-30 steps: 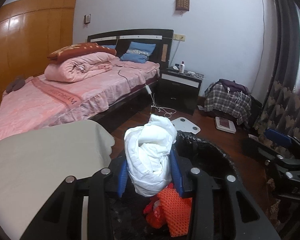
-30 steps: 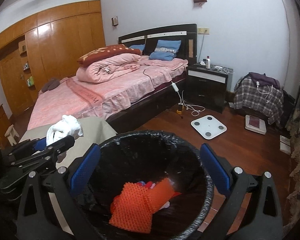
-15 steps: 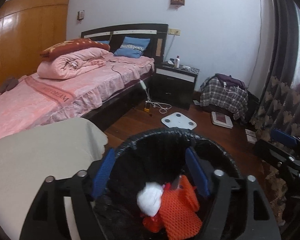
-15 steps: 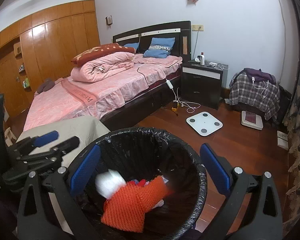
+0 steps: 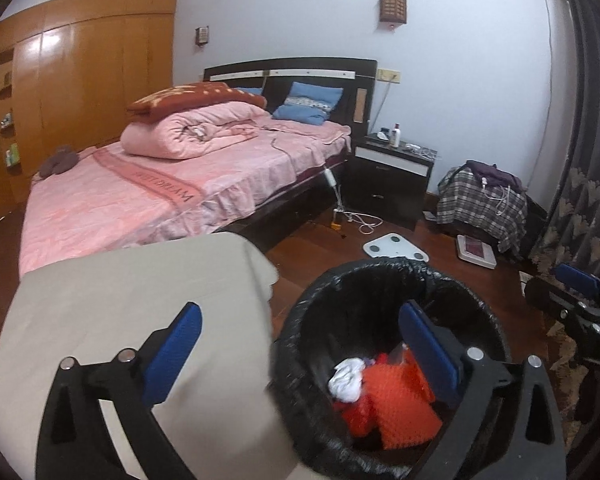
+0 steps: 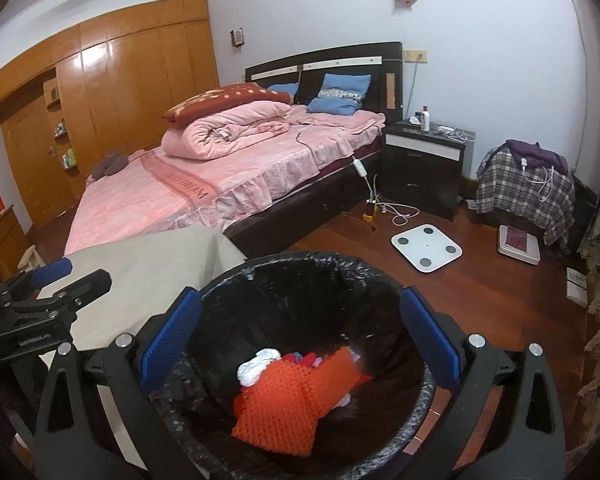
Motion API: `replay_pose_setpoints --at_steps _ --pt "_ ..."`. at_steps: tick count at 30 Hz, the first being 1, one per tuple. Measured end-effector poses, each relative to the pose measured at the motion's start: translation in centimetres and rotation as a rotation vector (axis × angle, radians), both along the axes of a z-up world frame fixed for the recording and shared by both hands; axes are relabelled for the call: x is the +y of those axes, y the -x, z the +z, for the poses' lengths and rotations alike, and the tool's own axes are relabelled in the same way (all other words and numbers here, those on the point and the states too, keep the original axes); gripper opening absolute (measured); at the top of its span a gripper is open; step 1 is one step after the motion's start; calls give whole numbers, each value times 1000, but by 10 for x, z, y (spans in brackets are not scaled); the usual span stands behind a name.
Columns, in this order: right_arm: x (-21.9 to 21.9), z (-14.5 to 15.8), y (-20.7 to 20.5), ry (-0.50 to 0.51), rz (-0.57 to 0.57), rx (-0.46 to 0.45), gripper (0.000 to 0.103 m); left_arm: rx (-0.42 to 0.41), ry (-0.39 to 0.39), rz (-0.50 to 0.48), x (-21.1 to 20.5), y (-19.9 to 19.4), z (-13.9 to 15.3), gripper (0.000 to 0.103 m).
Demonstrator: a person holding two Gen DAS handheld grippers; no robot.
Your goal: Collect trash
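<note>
A black-lined trash bin point(image 5: 380, 276) point(image 6: 300, 264) stands on the wood floor. Inside lie a crumpled white tissue point(image 5: 346, 376) point(image 6: 256, 366), an orange mesh piece point(image 5: 396, 404) point(image 6: 284, 404) and red scraps. My left gripper point(image 5: 300, 332) is open and empty, over the bin's left rim and the beige-covered table edge. It also shows in the right wrist view point(image 6: 56, 280). My right gripper point(image 6: 300, 320) is open and empty, straddling the bin from above. It shows at the right edge of the left wrist view point(image 5: 580, 288).
A beige cloth-covered table point(image 5: 120, 320) point(image 6: 152, 264) sits left of the bin. A bed with pink bedding point(image 6: 220, 184) is behind. A white scale point(image 6: 426, 247), cables, a dark nightstand point(image 6: 424, 164) and a plaid-covered pile point(image 6: 524, 184) are on the right.
My left gripper opened and dropped the white tissue into the bin, then drew back to the left over the table edge. The right gripper stayed over the bin.
</note>
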State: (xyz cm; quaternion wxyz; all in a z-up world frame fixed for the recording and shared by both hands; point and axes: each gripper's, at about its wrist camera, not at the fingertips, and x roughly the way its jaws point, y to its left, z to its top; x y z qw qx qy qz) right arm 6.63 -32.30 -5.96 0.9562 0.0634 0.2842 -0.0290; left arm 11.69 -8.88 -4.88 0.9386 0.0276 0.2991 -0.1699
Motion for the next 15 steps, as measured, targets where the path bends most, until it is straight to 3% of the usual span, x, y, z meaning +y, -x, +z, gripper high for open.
replay_pose_setpoints --at_steps 15 --pt "44 32 27 18 93 -7 97 -46 -9 85 38 50 33 97"
